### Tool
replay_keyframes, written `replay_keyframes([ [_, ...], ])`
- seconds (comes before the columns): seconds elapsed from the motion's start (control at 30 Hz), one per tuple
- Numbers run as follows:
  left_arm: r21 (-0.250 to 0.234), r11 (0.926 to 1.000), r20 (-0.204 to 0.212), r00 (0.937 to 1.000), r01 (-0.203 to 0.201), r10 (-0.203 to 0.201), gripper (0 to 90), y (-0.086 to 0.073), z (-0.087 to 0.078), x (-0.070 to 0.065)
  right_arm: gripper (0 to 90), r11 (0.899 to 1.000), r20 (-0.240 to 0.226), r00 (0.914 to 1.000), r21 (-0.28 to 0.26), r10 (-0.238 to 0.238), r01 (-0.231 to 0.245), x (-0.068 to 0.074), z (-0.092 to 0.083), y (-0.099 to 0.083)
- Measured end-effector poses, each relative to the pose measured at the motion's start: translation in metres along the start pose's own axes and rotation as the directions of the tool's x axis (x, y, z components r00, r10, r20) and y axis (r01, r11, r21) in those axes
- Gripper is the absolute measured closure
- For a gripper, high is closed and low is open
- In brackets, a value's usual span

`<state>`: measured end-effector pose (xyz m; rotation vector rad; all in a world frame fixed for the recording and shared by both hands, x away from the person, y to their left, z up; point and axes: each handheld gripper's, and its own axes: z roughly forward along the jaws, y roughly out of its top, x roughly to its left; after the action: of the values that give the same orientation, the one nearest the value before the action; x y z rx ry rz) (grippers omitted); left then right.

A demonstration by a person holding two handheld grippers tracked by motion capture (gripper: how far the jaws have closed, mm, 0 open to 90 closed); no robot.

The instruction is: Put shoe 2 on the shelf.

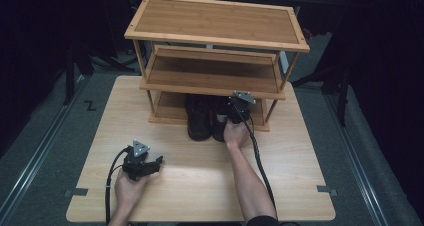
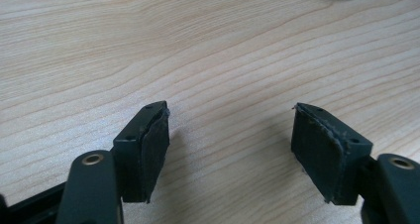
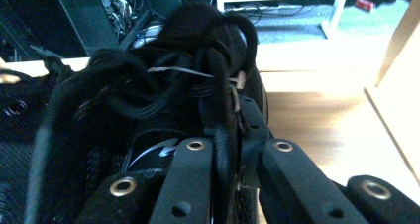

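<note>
A pair of black lace-up shoes sits at the front of the bottom shelf of a wooden shoe rack (image 1: 216,38). My right gripper (image 1: 231,114) is shut on the right shoe (image 1: 219,128); in the right gripper view, the gripper (image 3: 230,152) pinches the shoe's (image 3: 163,85) upper by the laces. The left shoe (image 1: 199,120) stands beside it, touching or nearly so. My left gripper (image 1: 156,162) rests low over the table (image 1: 200,181) at the front left, open, with bare wood between its pads (image 2: 154,144).
The rack has three shelves, and the upper two hold nothing. Its right side post (image 3: 396,85) stands close to the held shoe. The second shoe (image 3: 20,115) is to the left in the right gripper view. Dark floor surrounds the table.
</note>
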<state>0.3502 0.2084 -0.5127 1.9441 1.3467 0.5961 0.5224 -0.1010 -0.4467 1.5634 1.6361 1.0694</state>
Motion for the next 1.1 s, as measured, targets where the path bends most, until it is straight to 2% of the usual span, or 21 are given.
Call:
replay_keyframes([
  [0.1,0.0,1.0,-0.001,1.0,-0.001,0.001,31.4,0.0,0.0,0.0,82.6,0.999,0.01,0.9992,-0.008,-0.038,0.038,-0.001,0.001,-0.001],
  [0.2,0.0,1.0,-0.001,1.0,-0.001,0.001,31.4,0.0,0.0,0.0,80.0,0.998,-0.003,0.9981,-0.012,-0.062,0.062,-0.003,0.001,-0.002],
  [0.4,0.0,1.0,-0.001,1.0,-0.001,0.001,31.4,0.0,0.0,0.0,68.7,0.996,-0.015,0.9959,-0.009,-0.089,0.089,-0.006,0.001,-0.002],
  [0.53,0.0,1.0,-0.001,1.0,-0.001,0.001,31.4,0.0,0.0,0.0,58.5,0.997,-0.034,0.9962,0.014,-0.08,0.08,-0.013,-0.002,0.0],
  [0.73,0.0,1.0,-0.002,1.0,0.0,0.0,31.6,0.0,0.0,0.0,50.4,0.998,-0.103,0.9937,0.038,-0.045,0.049,-0.029,-0.01,0.003],
  [0.9,-0.001,1.0,-0.003,1.0,0.002,-0.002,31.7,0.0,0.0,0.0,47.4,0.997,-0.146,0.9874,0.043,-0.06,0.067,-0.037,-0.02,0.003],
  [0.97,-0.001,1.0,-0.003,1.0,0.003,-0.003,31.7,0.0,0.0,0.0,47.3,0.995,-0.162,0.9834,0.038,-0.081,0.088,-0.039,-0.025,0.003],
  [1.1,-0.001,1.0,-0.003,1.0,0.003,-0.003,31.7,0.0,0.0,0.0,47.5,0.996,-0.195,0.9774,0.03,-0.083,0.09,-0.045,-0.035,0.003],
])
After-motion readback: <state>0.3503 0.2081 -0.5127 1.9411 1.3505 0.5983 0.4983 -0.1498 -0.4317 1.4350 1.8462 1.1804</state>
